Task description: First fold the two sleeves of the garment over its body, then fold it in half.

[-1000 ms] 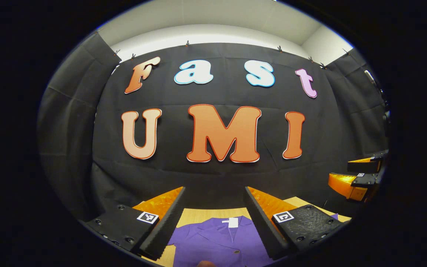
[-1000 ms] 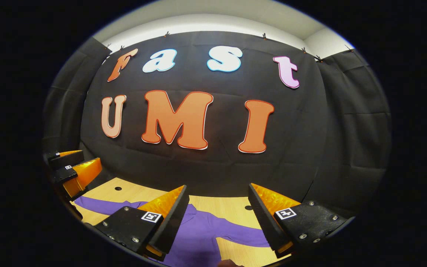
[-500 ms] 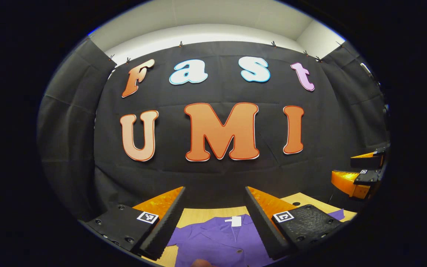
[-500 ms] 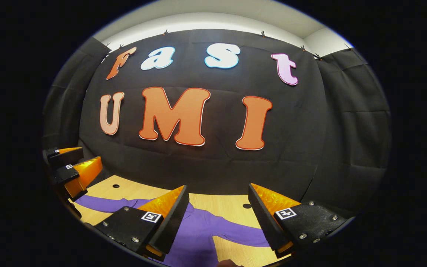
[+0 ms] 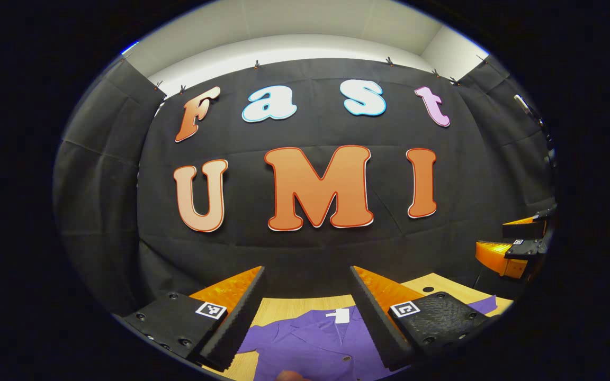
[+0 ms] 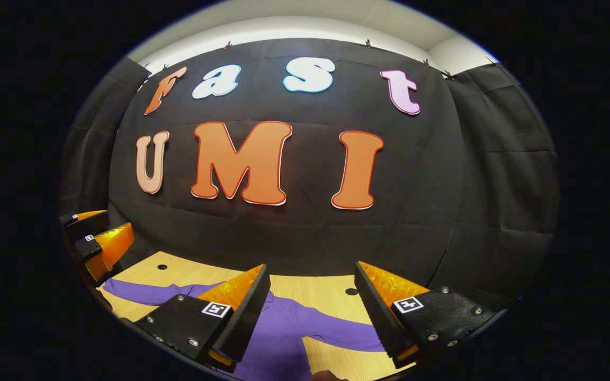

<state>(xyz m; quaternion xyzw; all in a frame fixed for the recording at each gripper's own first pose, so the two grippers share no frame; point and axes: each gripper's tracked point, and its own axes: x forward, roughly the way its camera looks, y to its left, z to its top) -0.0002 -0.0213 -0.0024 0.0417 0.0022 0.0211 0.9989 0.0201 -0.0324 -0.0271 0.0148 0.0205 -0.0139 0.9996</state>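
**A:** Booth check. Black cloth wall [image 5: 310,248] runs across the back and wraps round both sides, creased, clipped along its top edge. Pale wall and ceiling above it.

**B:** Surface?

**A:** Light wood table [image 6: 315,291] butted against the cloth. Two small round holes in it in the right gripper view, one far left, one near the middle by the cloth's foot. Left gripper view shows one hole at the right.

**B:** Garment?

**A:** Purple garment [image 5: 310,344] flat on the table, collar toward the cloth, white tag at the neck, buttons down the front. Both sleeves lie spread out to the sides, none folded. In the right gripper view one sleeve [image 6: 337,333] runs to the right across the wood, the other sleeve [image 6: 135,290] goes off to the left.

**B:** Tongs?

**A:** Left gripper [image 5: 307,312] held above the collar area, jaws wide apart, nothing between them. Right gripper [image 6: 313,312] same: spread wide, gripping nothing, above the shoulder where the right-going sleeve starts. Neither touches the fabric as far as I can tell.

**B:** Do they see each other?

**A:** Yes. Right one sits at the far right edge of the left gripper view, left one at the far left edge of the right gripper view, both clear of the table.
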